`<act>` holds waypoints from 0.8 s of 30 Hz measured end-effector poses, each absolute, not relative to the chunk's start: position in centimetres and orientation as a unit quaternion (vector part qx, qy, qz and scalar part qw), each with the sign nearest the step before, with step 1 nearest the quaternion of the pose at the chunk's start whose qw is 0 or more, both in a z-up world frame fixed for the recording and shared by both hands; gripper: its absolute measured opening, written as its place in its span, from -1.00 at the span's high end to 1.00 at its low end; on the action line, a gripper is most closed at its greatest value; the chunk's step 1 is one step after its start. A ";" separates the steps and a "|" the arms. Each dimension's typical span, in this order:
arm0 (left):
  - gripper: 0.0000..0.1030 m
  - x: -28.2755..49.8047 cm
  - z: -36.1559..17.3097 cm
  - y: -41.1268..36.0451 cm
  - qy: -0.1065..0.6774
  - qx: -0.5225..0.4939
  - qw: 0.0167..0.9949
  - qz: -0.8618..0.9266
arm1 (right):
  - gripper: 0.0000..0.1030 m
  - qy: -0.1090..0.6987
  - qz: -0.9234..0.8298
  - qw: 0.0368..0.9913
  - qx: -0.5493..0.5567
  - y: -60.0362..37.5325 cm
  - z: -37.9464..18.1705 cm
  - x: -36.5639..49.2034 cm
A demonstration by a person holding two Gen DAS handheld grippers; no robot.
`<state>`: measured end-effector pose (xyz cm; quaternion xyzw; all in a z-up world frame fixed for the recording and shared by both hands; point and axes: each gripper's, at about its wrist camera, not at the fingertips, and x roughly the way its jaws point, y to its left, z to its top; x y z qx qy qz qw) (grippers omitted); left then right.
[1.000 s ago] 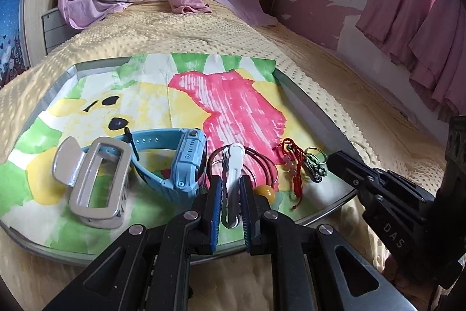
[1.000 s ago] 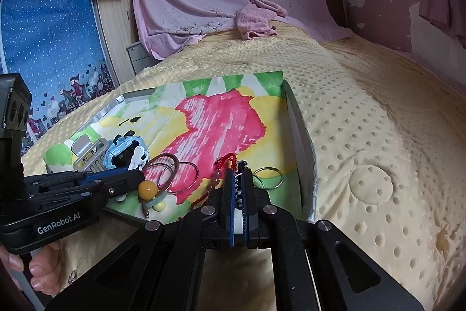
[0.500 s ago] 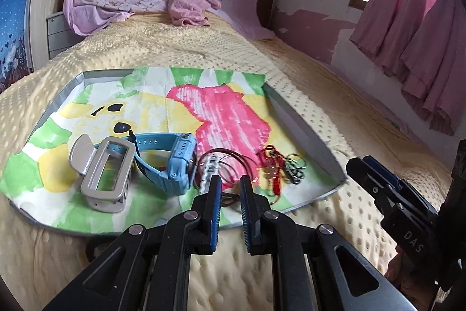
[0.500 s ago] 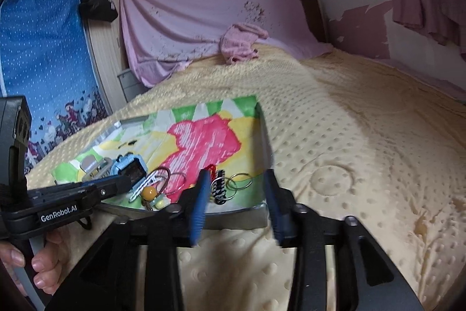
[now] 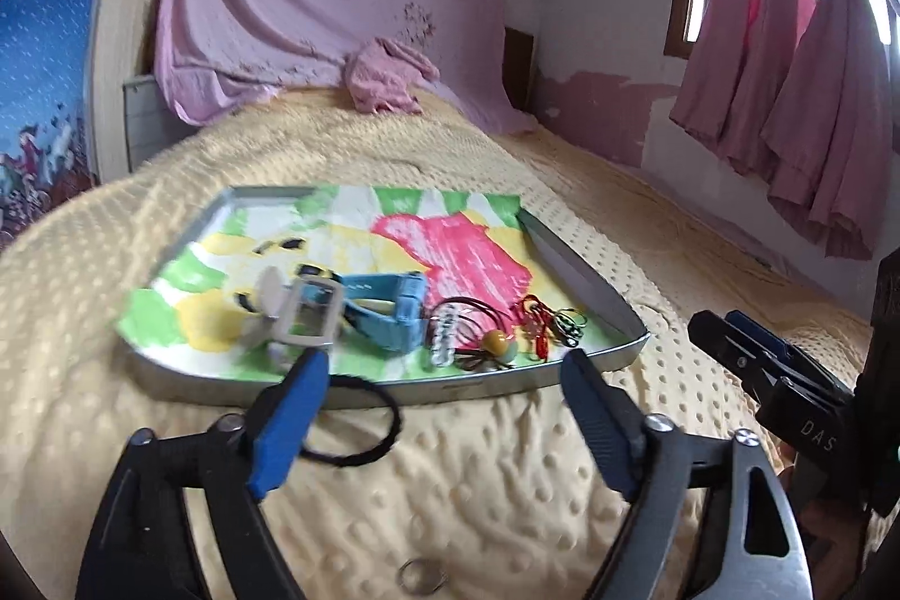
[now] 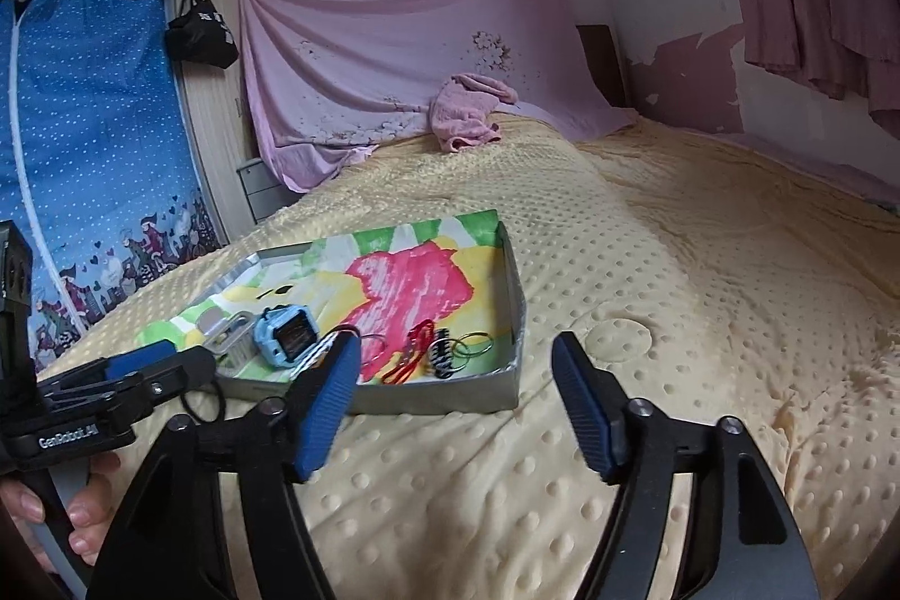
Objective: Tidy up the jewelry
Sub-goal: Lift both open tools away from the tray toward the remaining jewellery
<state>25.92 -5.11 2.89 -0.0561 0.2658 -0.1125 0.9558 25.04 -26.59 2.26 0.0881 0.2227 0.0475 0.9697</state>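
A metal tray (image 5: 585,274) lined with a colourful drawing lies on the bed. Along its near side lie a grey watch case (image 5: 304,313), a blue watch (image 5: 394,313), a clear beaded clip (image 5: 441,338), thin bangles (image 5: 472,310), a yellow bead (image 5: 495,338), a red cord (image 5: 534,324) and key rings (image 5: 568,319). My left gripper (image 5: 441,369) hangs just short of the tray, jaws opening, nothing between them. My right gripper (image 6: 455,352) is also back from the tray (image 6: 439,395), jaws opening and empty. The striped clip (image 6: 441,358) lies inside.
A black hair tie (image 5: 360,425) lies on the yellow dotted bedspread (image 5: 506,476) in front of the tray, and a small metal ring (image 5: 421,572) lies nearer. A person's hand (image 6: 73,515) holds the left gripper's handle. A pink cloth (image 6: 467,111) sits at the bed's head.
The left gripper let go of the clear beaded clip, the right of the striped clip; both now lie in the tray. Both grippers drew back, rose and opened wide.
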 end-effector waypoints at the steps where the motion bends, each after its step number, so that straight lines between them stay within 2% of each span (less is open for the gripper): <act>1: -0.81 25.4 3.1 -4.8 0.260 -0.055 0.958 -0.109 | -0.41 0.221 0.052 0.970 0.086 -26.3 2.4 24.7; 6: -0.97 22.8 4.0 -3.1 0.228 -0.048 0.968 -0.088 | -0.73 0.210 0.065 0.973 0.077 -25.1 2.8 22.8; 14: -1.00 19.5 3.2 -0.5 0.212 -0.041 0.975 -0.042 | -0.83 0.202 0.071 0.974 0.070 -23.4 2.9 20.0; 24: -1.00 17.7 1.8 2.3 0.225 -0.061 0.973 0.003 | -0.84 0.203 0.067 0.974 0.069 -22.3 2.5 18.2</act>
